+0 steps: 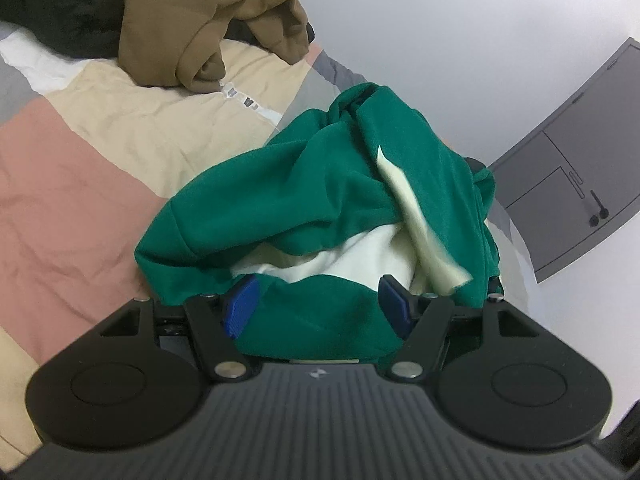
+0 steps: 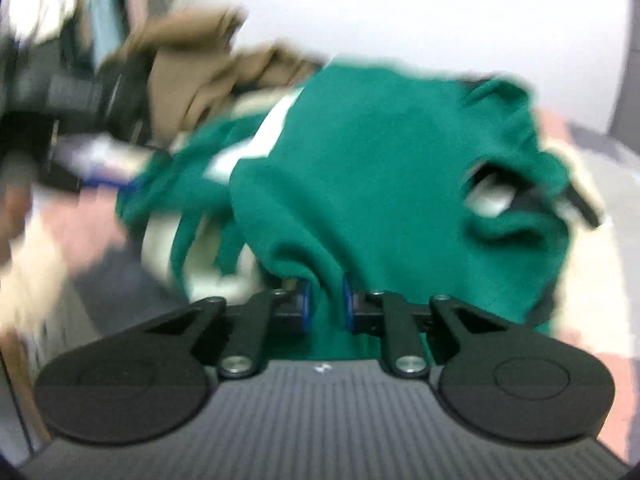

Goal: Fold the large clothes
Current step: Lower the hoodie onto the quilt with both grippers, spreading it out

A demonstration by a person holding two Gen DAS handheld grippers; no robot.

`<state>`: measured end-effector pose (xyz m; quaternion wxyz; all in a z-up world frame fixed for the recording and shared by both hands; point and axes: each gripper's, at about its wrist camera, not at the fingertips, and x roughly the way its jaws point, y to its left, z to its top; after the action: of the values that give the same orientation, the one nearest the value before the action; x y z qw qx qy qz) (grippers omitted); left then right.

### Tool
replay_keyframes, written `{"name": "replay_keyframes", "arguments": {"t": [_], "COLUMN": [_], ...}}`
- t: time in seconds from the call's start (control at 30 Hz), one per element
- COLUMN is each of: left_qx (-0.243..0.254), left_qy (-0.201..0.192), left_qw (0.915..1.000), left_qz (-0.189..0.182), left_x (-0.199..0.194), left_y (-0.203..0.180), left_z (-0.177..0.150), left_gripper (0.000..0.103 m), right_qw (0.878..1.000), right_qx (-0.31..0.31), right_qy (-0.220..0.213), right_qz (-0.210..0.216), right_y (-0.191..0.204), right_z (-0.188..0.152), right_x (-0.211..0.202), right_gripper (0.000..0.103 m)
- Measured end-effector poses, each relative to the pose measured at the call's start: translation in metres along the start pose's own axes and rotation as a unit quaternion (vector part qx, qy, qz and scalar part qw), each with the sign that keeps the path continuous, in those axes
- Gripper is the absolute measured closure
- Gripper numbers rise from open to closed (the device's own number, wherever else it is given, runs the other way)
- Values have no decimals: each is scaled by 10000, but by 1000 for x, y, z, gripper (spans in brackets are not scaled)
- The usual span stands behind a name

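A green garment (image 1: 320, 200) with cream-white lining lies bunched on the bed. In the left wrist view my left gripper (image 1: 318, 300) is open, with its blue pads (image 1: 240, 304) on either side of a fold of the green cloth, not pinching it. In the blurred right wrist view my right gripper (image 2: 326, 300) is shut on a fold of the same green garment (image 2: 380, 160), which hangs in front of it. The left gripper's body shows dark and blurred at the left of that view (image 2: 68, 120).
The bed cover (image 1: 80, 184) has pink, beige and grey blocks. A brown garment (image 1: 192, 28) lies heaped on dark clothes at the bed's far end, also in the right wrist view (image 2: 192, 76). A white wall and a grey cabinet (image 1: 580, 152) stand to the right.
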<state>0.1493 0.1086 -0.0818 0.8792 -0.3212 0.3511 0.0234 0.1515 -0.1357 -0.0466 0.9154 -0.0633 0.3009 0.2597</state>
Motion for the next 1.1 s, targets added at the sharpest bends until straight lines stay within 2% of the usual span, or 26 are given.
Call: {"name": "replay_keyframes", "arguments": {"t": [0.1, 0.17, 0.33, 0.47, 0.6, 0.7, 0.8, 0.9, 0.93, 1.0, 1.07, 1.1], "left_qx": [79, 203, 822, 1320, 1715, 1984, 2396, 2879, 2998, 3012, 2798, 2608], "left_qy": [-15, -51, -125, -229, -152, -134, -62, -103, -126, -217, -241, -250], "left_qw": [10000, 9997, 9954, 9888, 9840, 9789, 9692, 9541, 9497, 9465, 9511, 9564], "left_qz": [35, 92, 478, 663, 469, 461, 563, 816, 902, 1141, 1286, 1289], "left_x": [3, 5, 18, 35, 54, 65, 81, 98, 105, 115, 123, 125], "left_y": [-2, -5, -17, -29, -39, -45, -54, -64, -67, -69, -64, -60], "left_z": [1, 3, 15, 32, 40, 37, 33, 31, 32, 34, 38, 41], "left_gripper": [32, 32, 32, 32, 32, 32, 31, 29, 29, 29, 30, 30], "right_qw": [9973, 9925, 9704, 9522, 9384, 9236, 9031, 8851, 8819, 8844, 8899, 8911], "right_qx": [433, 679, 1566, 2254, 2493, 2646, 2864, 3199, 3317, 3346, 3194, 3132], "right_qy": [-559, -877, -1376, -1405, -1388, -1474, -1454, -1172, -1045, -893, -768, -760], "right_qz": [-221, -517, -1218, -1507, -1951, -2348, -2852, -3171, -3183, -3130, -3163, -3195], "right_y": [-38, -64, -142, -194, -223, -248, -277, -304, -309, -313, -310, -306], "right_z": [19, 30, 48, 45, 34, 24, 11, -8, -16, -23, -22, -21], "right_x": [-26, -38, -46, -34, -20, -17, -16, -8, -3, 4, 10, 10], "right_gripper": [88, 88, 89, 89, 90, 90, 90, 90, 90, 90, 89, 87]}}
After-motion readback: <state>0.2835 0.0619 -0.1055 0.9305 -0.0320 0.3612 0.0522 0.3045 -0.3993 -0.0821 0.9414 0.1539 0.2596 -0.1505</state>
